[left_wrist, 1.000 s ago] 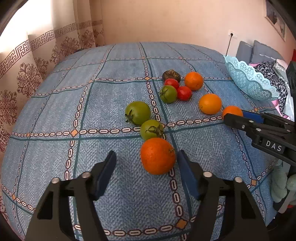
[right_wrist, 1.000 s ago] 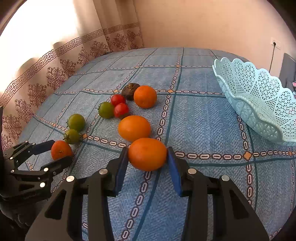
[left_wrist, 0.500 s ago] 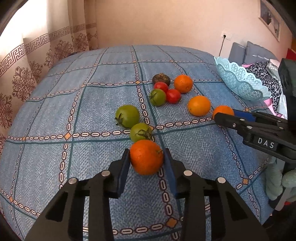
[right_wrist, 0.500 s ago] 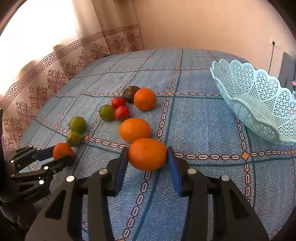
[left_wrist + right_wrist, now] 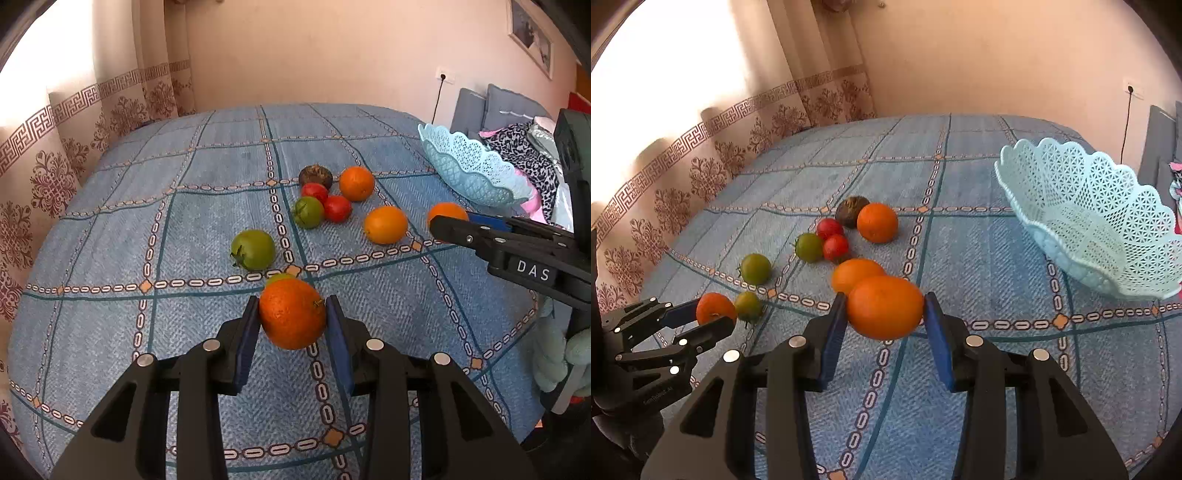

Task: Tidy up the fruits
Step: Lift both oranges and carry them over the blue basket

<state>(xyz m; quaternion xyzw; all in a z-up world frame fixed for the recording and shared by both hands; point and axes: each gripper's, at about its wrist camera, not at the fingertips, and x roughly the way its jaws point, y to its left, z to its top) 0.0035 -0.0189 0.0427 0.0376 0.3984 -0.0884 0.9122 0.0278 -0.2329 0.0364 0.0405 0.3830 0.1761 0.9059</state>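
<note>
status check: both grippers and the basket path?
Left gripper shut on one orange. Right gripper shut on another orange. Basket empty, nothing between it and right gripper.

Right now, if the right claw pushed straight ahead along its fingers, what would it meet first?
Probably the loose orange just beyond the orange that the right claw grips; depth is uncertain.

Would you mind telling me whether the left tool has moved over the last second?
Yes. The left tool has shut on the orange and lifted it, so the orange now covers most of the small green tomato behind it.
</note>
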